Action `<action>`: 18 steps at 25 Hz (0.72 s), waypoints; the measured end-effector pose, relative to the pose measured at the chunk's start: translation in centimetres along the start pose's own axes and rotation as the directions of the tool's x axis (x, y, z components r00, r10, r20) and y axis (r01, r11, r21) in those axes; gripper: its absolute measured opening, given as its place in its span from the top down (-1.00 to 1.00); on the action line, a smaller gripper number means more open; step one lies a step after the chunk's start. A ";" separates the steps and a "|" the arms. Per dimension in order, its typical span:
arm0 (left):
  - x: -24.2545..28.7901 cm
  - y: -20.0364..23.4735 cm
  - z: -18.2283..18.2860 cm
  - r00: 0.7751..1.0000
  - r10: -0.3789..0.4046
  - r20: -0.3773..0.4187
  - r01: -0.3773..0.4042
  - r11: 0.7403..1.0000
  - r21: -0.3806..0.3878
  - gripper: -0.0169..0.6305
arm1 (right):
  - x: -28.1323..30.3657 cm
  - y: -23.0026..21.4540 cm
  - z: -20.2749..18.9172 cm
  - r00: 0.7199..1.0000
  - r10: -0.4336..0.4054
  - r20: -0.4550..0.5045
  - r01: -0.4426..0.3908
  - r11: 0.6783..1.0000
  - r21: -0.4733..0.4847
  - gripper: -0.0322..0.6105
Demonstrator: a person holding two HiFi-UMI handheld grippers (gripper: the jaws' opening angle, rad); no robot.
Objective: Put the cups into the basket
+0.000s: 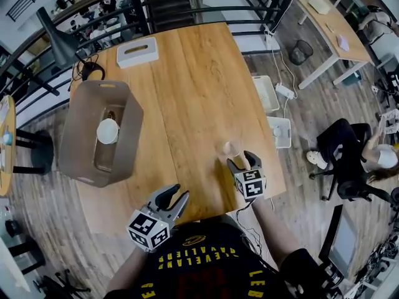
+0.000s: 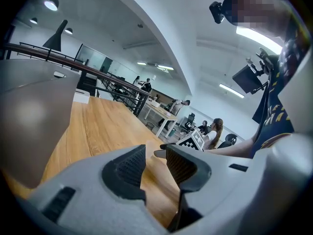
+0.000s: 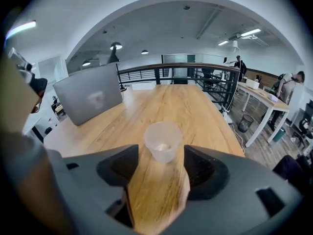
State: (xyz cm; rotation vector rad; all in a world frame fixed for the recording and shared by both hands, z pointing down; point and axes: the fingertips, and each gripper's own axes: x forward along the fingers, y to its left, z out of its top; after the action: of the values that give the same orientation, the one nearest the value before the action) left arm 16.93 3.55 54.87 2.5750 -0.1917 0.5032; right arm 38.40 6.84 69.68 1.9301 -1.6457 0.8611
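A translucent plastic cup (image 1: pixel 229 148) stands upright on the wooden table (image 1: pixel 187 86), just ahead of my right gripper (image 1: pixel 243 161). In the right gripper view the cup (image 3: pixel 163 141) sits in front of the wide-open jaws of my right gripper (image 3: pixel 160 168), and the pads do not touch it. A grey basket (image 1: pixel 81 136) stands at the table's left, with a white cup (image 1: pixel 107 131) inside. My left gripper (image 1: pixel 177 195) hovers near the front edge. In its own view the left gripper (image 2: pixel 155 160) stands partly open, with nothing between the pads.
A white tissue box (image 1: pixel 137 52) lies at the table's far end. A black railing (image 1: pixel 206 8) runs behind the table. The basket wall (image 2: pixel 29 116) fills the left of the left gripper view. A seated person (image 1: pixel 368 157) is on the floor level at right.
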 end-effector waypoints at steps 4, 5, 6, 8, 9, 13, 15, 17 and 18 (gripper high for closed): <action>1.3 0.7 0.0 1.000 0.018 0.011 -0.018 0.999 -0.026 0.58 | -1.1 -0.1 2.9 0.999 -0.001 0.051 0.008 0.991 -0.133 0.04; 1.5 0.8 -0.1 1.000 0.020 0.014 -0.019 0.999 -0.035 0.58 | -1.3 0.4 3.5 0.998 0.007 0.059 0.004 0.983 -0.184 0.04; 1.6 0.8 -0.2 1.000 0.020 0.017 -0.019 0.999 -0.043 0.58 | -1.3 1.0 4.0 0.998 0.021 0.057 -0.007 0.971 -0.240 0.04; 1.8 0.6 -0.2 1.000 0.016 0.023 -0.015 0.999 -0.051 0.58 | -1.2 2.4 4.3 0.998 0.059 0.029 -0.045 0.940 -0.338 0.04; 2.0 0.5 -0.2 1.000 0.015 0.026 -0.013 0.999 -0.052 0.58 | -1.0 3.0 4.2 0.997 0.074 0.012 -0.065 0.929 -0.365 0.05; 2.0 0.4 -0.1 0.999 0.020 0.035 -0.018 0.998 -0.056 0.58 | -0.4 3.4 3.8 0.997 0.077 -0.008 -0.075 0.939 -0.336 0.05; 1.7 0.5 -0.3 0.999 0.029 0.039 -0.026 0.998 -0.061 0.58 | -0.5 2.9 3.4 0.998 0.063 -0.002 -0.061 0.956 -0.287 0.05; 1.3 0.6 -0.5 0.998 0.038 0.041 -0.035 0.997 -0.071 0.58 | -0.3 2.6 2.6 0.998 0.064 -0.010 -0.065 0.970 -0.236 0.05; 1.2 0.7 -0.5 0.998 0.042 0.040 -0.039 0.996 -0.076 0.58 | -0.1 2.4 2.3 0.998 0.064 -0.017 -0.066 0.974 -0.216 0.05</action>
State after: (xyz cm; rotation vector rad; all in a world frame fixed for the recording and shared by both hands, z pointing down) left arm 17.75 3.18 56.05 2.5137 -0.2728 0.4484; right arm 36.45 4.92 67.86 1.7298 -1.7286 0.6824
